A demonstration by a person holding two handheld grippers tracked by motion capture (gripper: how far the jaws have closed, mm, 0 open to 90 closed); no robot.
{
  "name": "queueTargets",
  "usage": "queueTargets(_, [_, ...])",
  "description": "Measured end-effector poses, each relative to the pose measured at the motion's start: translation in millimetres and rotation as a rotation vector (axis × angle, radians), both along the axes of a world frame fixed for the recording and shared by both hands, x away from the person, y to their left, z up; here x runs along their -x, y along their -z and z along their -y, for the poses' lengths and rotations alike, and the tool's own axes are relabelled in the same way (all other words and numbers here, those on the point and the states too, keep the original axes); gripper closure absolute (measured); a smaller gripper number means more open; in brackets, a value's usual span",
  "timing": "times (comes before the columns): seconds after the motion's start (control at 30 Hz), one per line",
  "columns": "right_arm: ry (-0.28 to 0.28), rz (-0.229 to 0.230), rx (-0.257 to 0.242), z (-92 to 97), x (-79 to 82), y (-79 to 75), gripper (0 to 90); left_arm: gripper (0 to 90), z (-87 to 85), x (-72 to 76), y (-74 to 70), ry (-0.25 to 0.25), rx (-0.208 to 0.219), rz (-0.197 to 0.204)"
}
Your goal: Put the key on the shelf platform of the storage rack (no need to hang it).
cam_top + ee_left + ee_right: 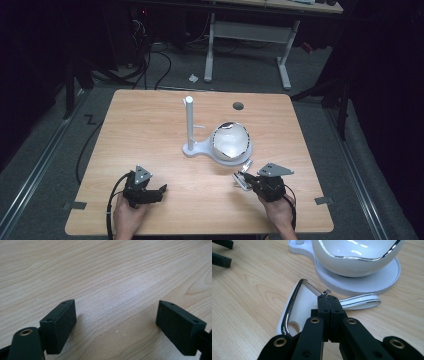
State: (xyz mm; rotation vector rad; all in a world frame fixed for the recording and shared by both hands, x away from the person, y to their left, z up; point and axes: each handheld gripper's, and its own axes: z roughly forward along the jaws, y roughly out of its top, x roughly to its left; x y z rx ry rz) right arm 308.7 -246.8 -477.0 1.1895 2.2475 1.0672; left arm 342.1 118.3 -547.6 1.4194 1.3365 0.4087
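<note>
- Left gripper [159, 191] at the near left of the table [150, 125], jaws wide apart with nothing but bare wood between them; idle, well apart from the work.
- Stand [190, 125] at mid-table: upright white post with a small side peg, nothing hanging on the peg.
- Bowl [230, 142] just right of the post, white with a chrome rim, seated on the stand's round base [372, 282].
- Strip [359, 301], white with a chrome edge, flat on the table against the near edge of the base, untouched.
- Piece [299, 305], white with a chrome edge, at the near right just in front of the base and beside the strip; clamped at its far end.
- Long axis of the piece, in the right gripper view: from the holed end low beside the jaws up and away towards the bowl, chrome edge along its left side. Whether clear of the table, hard to tell.
- Right gripper [328, 298] at the near right, jaws pressed together on the thin edge of the piece.
- Progress, as a judgement: early. Grasp done; carrying the piece off and setting it down, perhaps hanging it on the peg by its hole, not yet done.
</note>
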Motion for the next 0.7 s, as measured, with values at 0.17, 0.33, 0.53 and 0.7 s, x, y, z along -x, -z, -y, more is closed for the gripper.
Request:
queueTargets(0.17, [0.000,0.021,-0.012,7.4,0.8,-15.5,90.0,16.9,0.4,0.2,0.1,0.000,-0.003,0.000])
queueTargets(0.33, [0.006,0.041,-0.022,13.6,0.2,-26.5,90.0,16.8,0.7,0.3,0.4,0.002,-0.010,0.001])
queueTargets(0.53, [0.010,0.073,-0.048,23.3,0.8,-41.8,90.0,16.6,0.7,0.3,0.4,0.002,-0.010,0.001])
queueTargets(0.7, [0.015,0.097,-0.071,27.4,0.6,-56.4,90.0,16.6,0.7,0.3,0.4,0.002,-0.010,0.001])
